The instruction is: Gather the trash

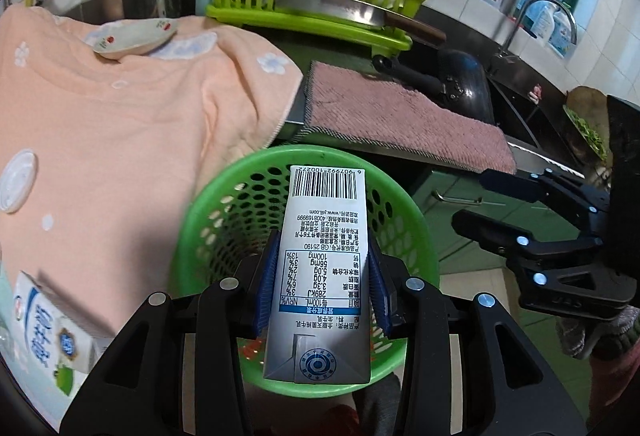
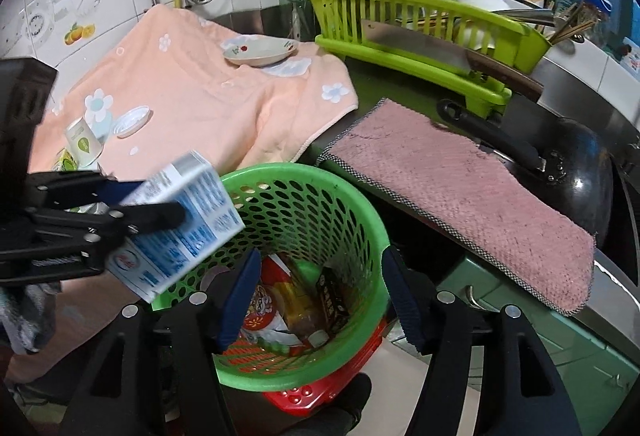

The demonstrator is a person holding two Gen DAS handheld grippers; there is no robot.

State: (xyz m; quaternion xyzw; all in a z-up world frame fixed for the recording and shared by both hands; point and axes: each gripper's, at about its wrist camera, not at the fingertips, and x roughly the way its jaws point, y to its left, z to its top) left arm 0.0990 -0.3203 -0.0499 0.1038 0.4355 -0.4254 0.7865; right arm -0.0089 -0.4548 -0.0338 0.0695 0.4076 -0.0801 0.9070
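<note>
**Milk carton over green basket**

Left gripper (image 1: 322, 278) clamped on milk carton (image 1: 320, 256), held above green perforated basket (image 2: 352, 232); label reads "www.yili.com", "NRV%", "289kJ". Right gripper (image 2: 320, 296) jaws apart, nothing between them, over the basket's wrappers (image 2: 280, 310). Second carton (image 1: 52, 332) left of basket.

We see a second carton (image 1: 48, 324) cut off at the left wrist view's edge; the held carton (image 2: 180, 224) is motion-blurred, and wrappers (image 2: 280, 300) inside the basket (image 2: 320, 192) are unreadable.
</note>
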